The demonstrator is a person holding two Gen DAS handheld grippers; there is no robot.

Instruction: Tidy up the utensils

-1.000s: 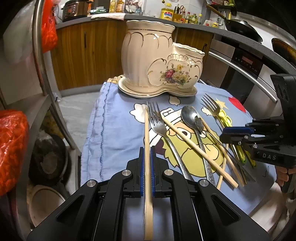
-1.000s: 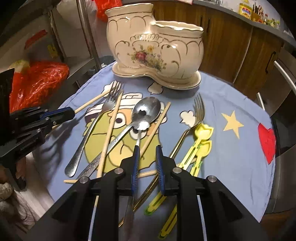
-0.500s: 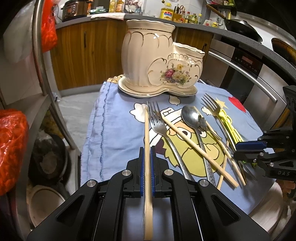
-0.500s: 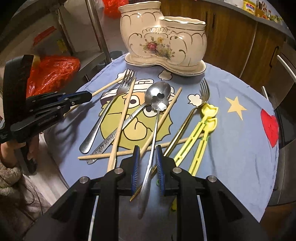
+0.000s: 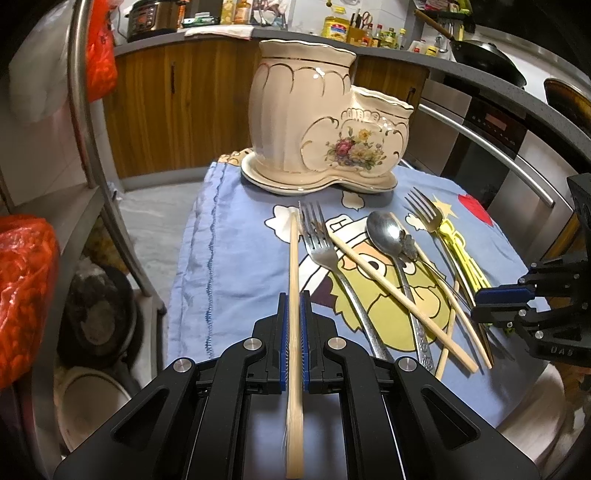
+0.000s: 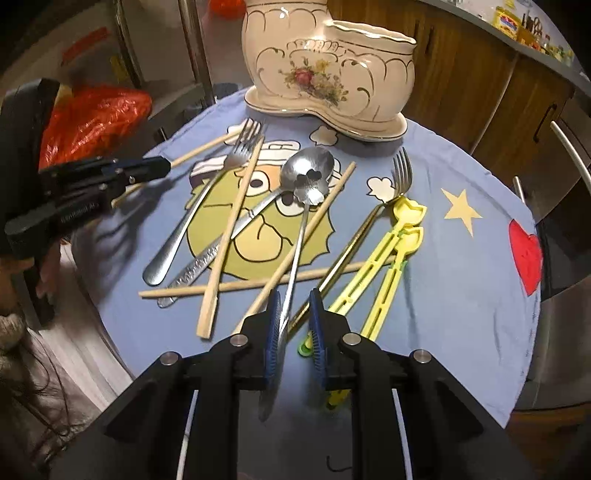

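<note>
The wooden chopstick [image 5: 294, 258] lies lengthwise along the left gripper [image 5: 294, 314], its jaws clamped on its shaft, its tip toward the ceramic holder [image 5: 325, 122] at the far edge of the table [image 5: 236, 229]. The right gripper [image 6: 293, 317], jaws narrowly apart, straddles the flower-ended spoon [image 6: 299, 236] handle near the near edge; contact cannot be judged. Left is the nearer hand.

I see a dim kitchen. Wooden cabinet doors [image 5: 177, 110] run under a grey countertop [image 5: 424, 61] crowded with bottles [image 5: 373, 35] and a pressure cooker [image 5: 151, 16]. A dark wok [image 5: 484, 55] sits further along, above a stainless oven front [image 5: 491, 147]. On my left stands a metal rack [image 5: 85, 155] with red plastic bags [image 5: 22, 295]; pale floor [image 5: 155, 210] lies beyond.
</note>
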